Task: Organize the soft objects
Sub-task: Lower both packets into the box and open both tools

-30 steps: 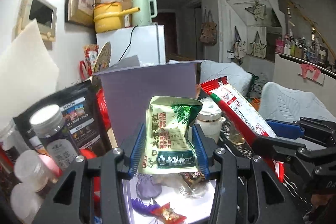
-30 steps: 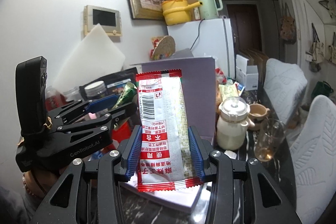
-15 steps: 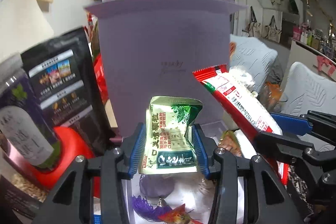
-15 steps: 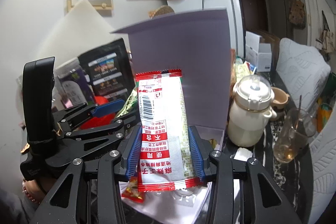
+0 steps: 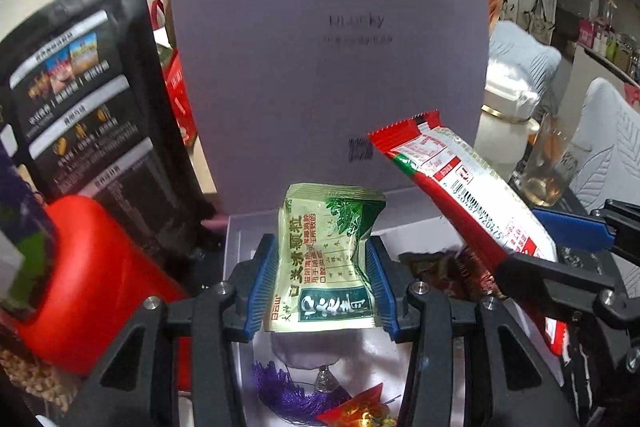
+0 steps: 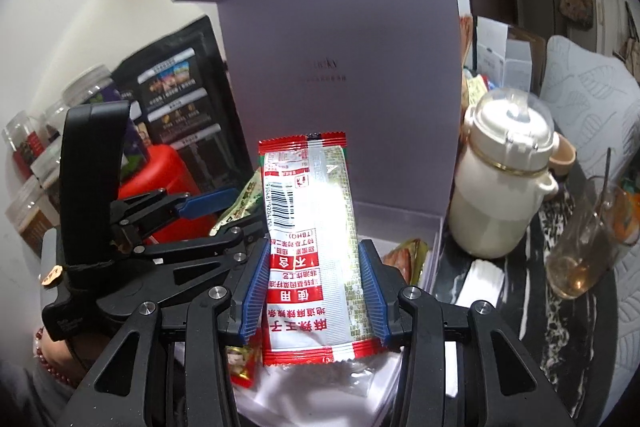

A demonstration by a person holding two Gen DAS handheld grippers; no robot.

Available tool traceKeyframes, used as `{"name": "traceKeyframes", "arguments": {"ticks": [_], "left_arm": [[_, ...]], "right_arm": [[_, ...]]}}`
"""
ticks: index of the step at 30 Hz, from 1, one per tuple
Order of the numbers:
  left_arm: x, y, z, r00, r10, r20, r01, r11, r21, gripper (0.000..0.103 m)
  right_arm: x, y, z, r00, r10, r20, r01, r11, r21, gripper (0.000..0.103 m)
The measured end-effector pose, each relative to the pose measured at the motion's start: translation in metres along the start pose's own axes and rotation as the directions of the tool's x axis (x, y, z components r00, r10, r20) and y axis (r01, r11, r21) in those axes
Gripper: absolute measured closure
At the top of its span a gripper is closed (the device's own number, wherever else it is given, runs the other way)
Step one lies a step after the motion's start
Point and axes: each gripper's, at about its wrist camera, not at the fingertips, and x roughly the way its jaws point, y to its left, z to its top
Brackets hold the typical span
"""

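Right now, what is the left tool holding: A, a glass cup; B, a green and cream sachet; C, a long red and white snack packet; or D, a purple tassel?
B: in the left wrist view the left tool is clamped on the green and cream sachet, while the red and white snack packet sits in the right tool.

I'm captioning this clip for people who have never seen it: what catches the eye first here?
Two snack packets, each pinched upright in a claw: a green sachet in the left claw and a long red-and-white packet in the right claw. Both hang just in front of an open lilac box, its tall lid filling the background, with small wrapped sweets already lying inside.
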Motion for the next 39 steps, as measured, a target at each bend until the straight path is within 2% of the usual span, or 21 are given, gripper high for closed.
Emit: {"name": "traceKeyframes", "arguments": {"ticks": [5,9,11,20,29,39], "left_arm": [[0.017,-0.001,-0.007,0.999,0.027,-0.044,-0.026,1.0,0.012,0.058],[0.03,0.0,-0.012,0.995,-0.016,-0.101,0.015,1.0,-0.004,0.058],[0.036,-0.001,-0.015,0.992,-0.013,-0.123,0.013,1.0,-0.001,0.058],[0.046,0.002,-0.016,0.989,0.014,-0.147,-0.015,1.0,-0.005,0.058],[0.06,0.002,-0.016,0.978,0.053,-0.202,-0.053,0.999,0.005,0.058],[0.066,-0.015,-0.012,0.976,0.076,-0.205,-0.072,0.997,0.022,0.057]], "right_arm": [[0.013,-0.003,-0.003,0.999,-0.028,-0.029,0.028,1.0,-0.001,0.06],[0.026,-0.004,-0.008,0.997,-0.04,-0.06,0.04,0.999,-0.001,0.06],[0.03,-0.005,-0.009,0.997,-0.047,-0.069,0.047,0.999,-0.001,0.06],[0.044,-0.01,-0.013,0.994,-0.043,-0.098,0.045,0.999,0.016,0.06],[0.055,-0.016,-0.018,0.99,-0.062,-0.126,0.066,0.997,0.029,0.059],[0.064,-0.008,-0.016,0.986,-0.089,-0.142,0.088,0.996,-0.014,0.055]]}}
